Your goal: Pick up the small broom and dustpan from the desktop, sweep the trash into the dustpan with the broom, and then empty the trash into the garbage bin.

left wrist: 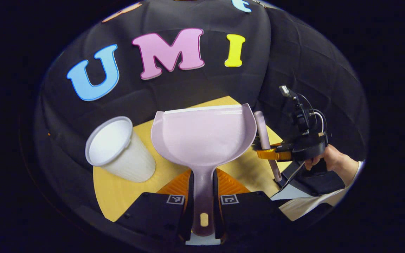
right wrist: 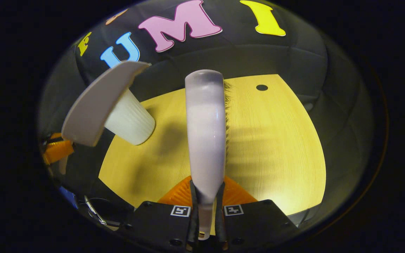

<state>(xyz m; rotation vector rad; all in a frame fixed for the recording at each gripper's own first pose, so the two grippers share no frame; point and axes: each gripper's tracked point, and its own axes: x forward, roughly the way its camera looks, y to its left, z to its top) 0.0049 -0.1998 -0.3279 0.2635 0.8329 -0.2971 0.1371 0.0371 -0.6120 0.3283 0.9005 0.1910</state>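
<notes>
My left gripper [left wrist: 202,184] is shut on the handle of the pale lilac dustpan [left wrist: 202,135], which is held above the yellow table with its mouth facing away. The inside of the pan looks bare. A white ribbed cup-shaped bin [left wrist: 120,151] stands just left of the pan. My right gripper [right wrist: 206,198] is shut on the handle of the small broom [right wrist: 205,130], whose dark bristles point right. In the right gripper view the dustpan [right wrist: 93,103] shows edge-on, its lip over the bin [right wrist: 130,123]. The right gripper [left wrist: 265,151] and broom [left wrist: 263,131] hover beside the pan's right edge.
The round yellow wooden table [right wrist: 276,147] has a small dark spot [right wrist: 261,87] near its far edge. A person's hand [left wrist: 329,158] holds the right gripper at the table's right side. Black cloth surrounds the table.
</notes>
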